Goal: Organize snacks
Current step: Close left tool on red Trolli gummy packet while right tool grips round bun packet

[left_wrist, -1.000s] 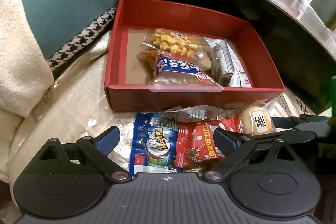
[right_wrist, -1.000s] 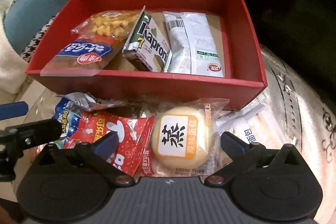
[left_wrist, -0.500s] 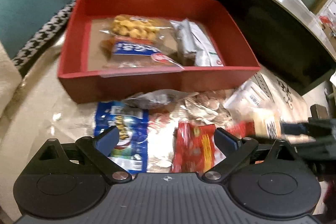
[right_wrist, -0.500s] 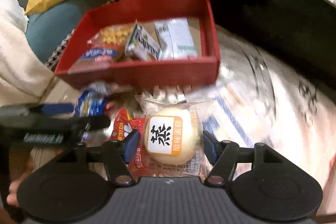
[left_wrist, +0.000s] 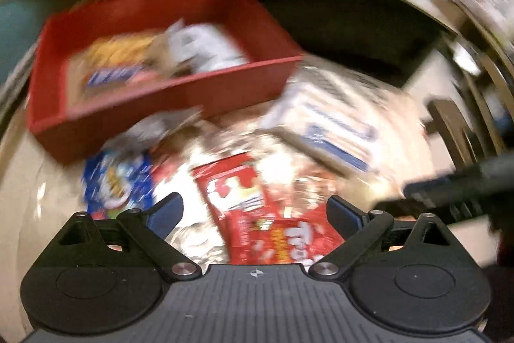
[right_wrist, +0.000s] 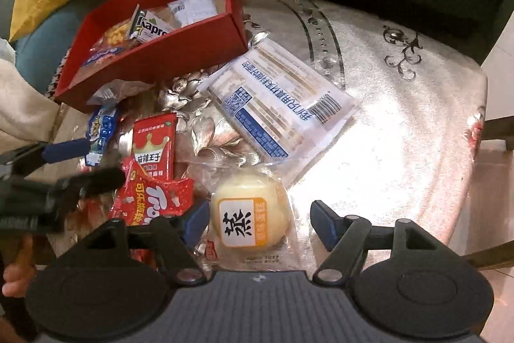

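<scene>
Right view sharp, left view blurred, steamed cake packet [right_wrist: 249,216] between spread right tongs [right_wrist: 260,222], left tongs [left_wrist: 255,214] apart over red snack packet [left_wrist: 257,214], red box [right_wrist: 154,47] beyond

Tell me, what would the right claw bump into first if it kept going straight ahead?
Probably the wrapped steamed cake, lying between the open right claw fingers. Beyond it lies the white-and-blue packet. Depth is hard to judge.
</scene>
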Available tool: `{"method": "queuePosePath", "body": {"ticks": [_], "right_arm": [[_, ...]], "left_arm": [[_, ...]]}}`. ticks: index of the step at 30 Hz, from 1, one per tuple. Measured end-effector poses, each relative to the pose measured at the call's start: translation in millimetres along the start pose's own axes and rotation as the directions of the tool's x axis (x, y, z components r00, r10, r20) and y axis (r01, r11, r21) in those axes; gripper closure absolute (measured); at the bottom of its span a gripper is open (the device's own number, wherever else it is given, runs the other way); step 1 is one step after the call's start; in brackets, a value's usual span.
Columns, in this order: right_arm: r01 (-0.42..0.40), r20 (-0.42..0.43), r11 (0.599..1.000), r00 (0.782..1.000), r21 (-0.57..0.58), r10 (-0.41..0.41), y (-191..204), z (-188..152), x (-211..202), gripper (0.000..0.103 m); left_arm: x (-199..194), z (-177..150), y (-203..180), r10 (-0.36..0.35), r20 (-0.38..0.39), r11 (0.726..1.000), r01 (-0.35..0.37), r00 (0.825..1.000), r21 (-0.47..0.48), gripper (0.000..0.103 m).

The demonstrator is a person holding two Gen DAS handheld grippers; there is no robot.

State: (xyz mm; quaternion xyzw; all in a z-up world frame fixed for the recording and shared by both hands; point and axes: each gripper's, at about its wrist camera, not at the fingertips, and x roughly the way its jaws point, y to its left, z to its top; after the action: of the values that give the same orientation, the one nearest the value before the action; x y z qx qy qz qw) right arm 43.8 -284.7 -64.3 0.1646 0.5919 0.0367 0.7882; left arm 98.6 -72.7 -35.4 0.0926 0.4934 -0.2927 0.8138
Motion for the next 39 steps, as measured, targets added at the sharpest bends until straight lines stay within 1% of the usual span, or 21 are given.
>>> {"method": "queuePosePath", "body": {"ticks": [2,3,5,7,11,12,14,15,17,19,23,24,25,26,28,29,30,33,36,37,39], "right_arm": [[-0.01,-0.002,1.0,1.0,-0.014,0.01,1.7,-1.3,0.5,0.038],[-0.017,-0.008,0.999,1.0,-0.027,0.017,2.9,-1.8,1.2,0.037],[-0.03,-0.023,0.999,0.999,-0.035,0.029,3.6,-0.8,6.5,0.036],[-0.036,-0.046,0.999,0.998,-0.037,0.034,3.2,-1.2,13.4,0.033],[-0.042,-0.067,0.998,0.997,-0.039,0.039,4.7,3.2,22.5,0.032],[-0.045,-0.07,0.998,0.997,-0.034,0.042,4.2,4.1,23.9,0.032],[-0.05,-0.079,0.998,0.996,-0.031,0.048,4.6,6.6,27.0,0.032],[-0.05,-0.084,0.998,0.995,-0.033,0.047,5.5,8.0,28.9,0.032],[-0.05,-0.094,0.998,0.995,-0.037,0.046,5.9,8.7,32.5,0.028],[-0.048,-0.103,0.998,0.994,-0.037,0.044,5.2,9.2,36.9,0.025],[-0.059,-0.102,0.998,0.993,-0.033,0.055,1.7,10.3,38.4,0.025],[-0.06,-0.1,0.998,0.993,-0.036,0.056,1.6,10.6,38.3,0.026],[-0.062,-0.098,0.997,0.993,-0.038,0.058,1.8,10.8,37.8,0.029],[-0.066,-0.096,0.997,0.993,-0.045,0.062,3.1,10.9,37.7,0.031],[-0.074,-0.092,0.995,0.993,-0.06,0.068,6.0,10.5,36.7,0.04],[-0.085,-0.095,0.994,0.992,-0.062,0.078,7.5,11.1,37.3,0.042],[-0.085,-0.098,0.994,0.992,-0.063,0.079,8.7,11.9,38.0,0.043],[-0.067,-0.085,0.994,0.995,-0.087,0.06,16.2,13.0,39.8,0.045],[-0.071,-0.092,0.993,0.994,-0.097,0.062,21.3,13.3,44.0,0.049],[-0.067,-0.092,0.993,0.994,-0.1,0.058,22.1,13.4,44.6,0.049],[-0.066,-0.087,0.994,0.994,-0.082,0.059,20.5,14.1,44.6,0.049]], "left_arm": [[-2.4,-3.0,-17.7,-0.022,-0.025,0.989,0.026,0.999,0.149,0.005],[-1.7,-5.5,-26.3,-0.006,-0.04,0.975,0.015,0.999,0.222,0.005],[1.4,-11.5,-39.0,0.051,-0.052,0.926,-0.028,0.997,0.378,0.005],[5.0,-14.9,-45.7,0.06,-0.071,0.876,-0.018,0.996,0.481,0.005],[20.8,-17.7,-52.4,0.03,-0.138,0.821,0.054,0.99,0.568,0.005],[27.3,-19.3,-56.5,0.03,-0.152,0.798,0.068,0.988,0.598,0.005],[37.8,-24.4,-63.2,0.051,-0.161,0.739,0.071,0.986,0.67,0.005],[43.9,-27.0,-65.5,0.059,-0.161,0.702,0.073,0.985,0.709,0.005],[53.5,-30.5,-68.9,0.07,-0.178,0.644,0.092,0.982,0.76,0.005],[59.7,-31.0,-69.5,0.07,-0.207,0.619,0.12,0.976,0.776,0.004],[60.8,-36.8,-70.6,0.079,-0.211,0.593,0.124,0.974,0.796,0.002],[60.4,-39.6,-68.3,0.09,-0.216,0.597,0.12,0.972,0.793,0.008],[60.9,-42.4,-64.8,0.106,-0.222,0.612,0.113,0.969,0.783,0.008],[59.1,-42.9,-60.6,0.1,-0.222,0.647,0.106,0.97,0.755,0.009],[56.3,-42.6,-54.4,0.11,-0.241,0.717,0.091,0.964,0.691,0.015],[53.5,-43.1,-52.3,0.112,-0.242,0.745,0.08,0.964,0.663,0.021],[50.4,-44.9,-51.4,0.118,-0.228,0.761,0.06,0.967,0.646,0.024],[45.1,-48.0,-50.3,0.13,-0.199,0.817,0.009,0.971,0.576,0.029],[41.0,-44.0,-42.1,0.101,-0.173,0.909,-0.02,0.98,0.417,0.03],[39.6,-42.8,-38.4,0.085,-0.169,0.928,-0.016,0.982,0.373,0.029],[36.6,-40.3,-35.7,0.077,-0.161,0.95,-0.024,0.984,0.311,0.029]]}}
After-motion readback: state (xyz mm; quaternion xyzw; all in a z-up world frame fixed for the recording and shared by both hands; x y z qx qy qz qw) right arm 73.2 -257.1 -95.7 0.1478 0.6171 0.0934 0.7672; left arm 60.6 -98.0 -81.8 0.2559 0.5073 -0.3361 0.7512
